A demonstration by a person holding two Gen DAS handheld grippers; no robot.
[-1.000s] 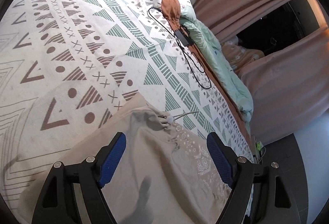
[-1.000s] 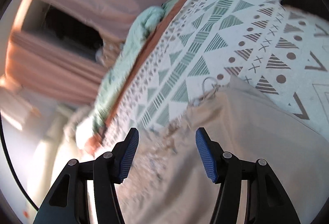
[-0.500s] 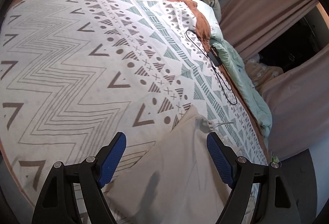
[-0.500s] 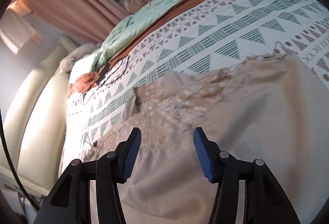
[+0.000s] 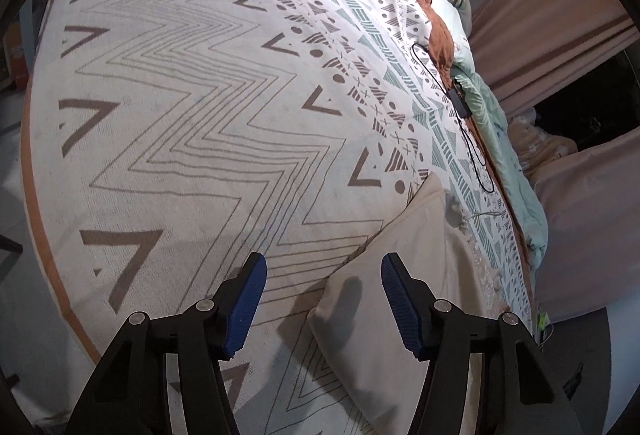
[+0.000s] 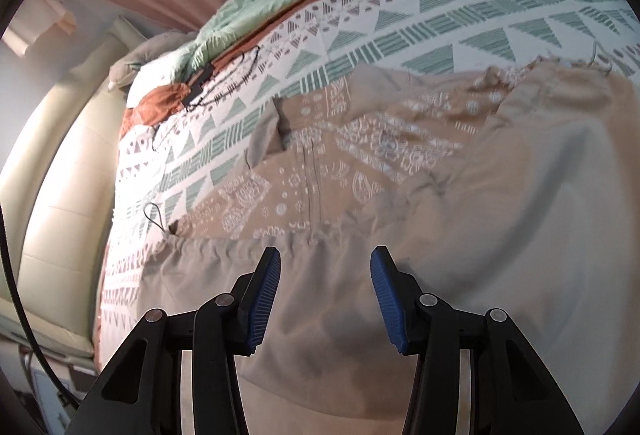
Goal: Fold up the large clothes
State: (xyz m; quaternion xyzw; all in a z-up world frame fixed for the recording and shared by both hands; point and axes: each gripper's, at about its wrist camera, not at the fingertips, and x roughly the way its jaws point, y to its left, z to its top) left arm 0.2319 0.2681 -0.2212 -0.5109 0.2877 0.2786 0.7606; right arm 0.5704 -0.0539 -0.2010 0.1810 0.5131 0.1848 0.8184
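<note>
Both claws, left point(image 5: 322, 285) and right point(image 6: 325, 281), hung spread and empty above the beige garment point(image 6: 440, 235) on the patterned bedspread point(image 5: 200, 115).

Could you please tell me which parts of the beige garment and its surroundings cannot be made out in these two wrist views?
- Beige garment: its near hem, cut off by the bottom edge in the right wrist view and by the right hand-held gripper.
- Garment's printed panel: motion-blurred, motifs unreadable.
- Left wrist view: only one garment corner shows; the rest runs off-frame past the left hand-held gripper.
- Black cable on the patterned blanket: its small device is too small to identify.
</note>
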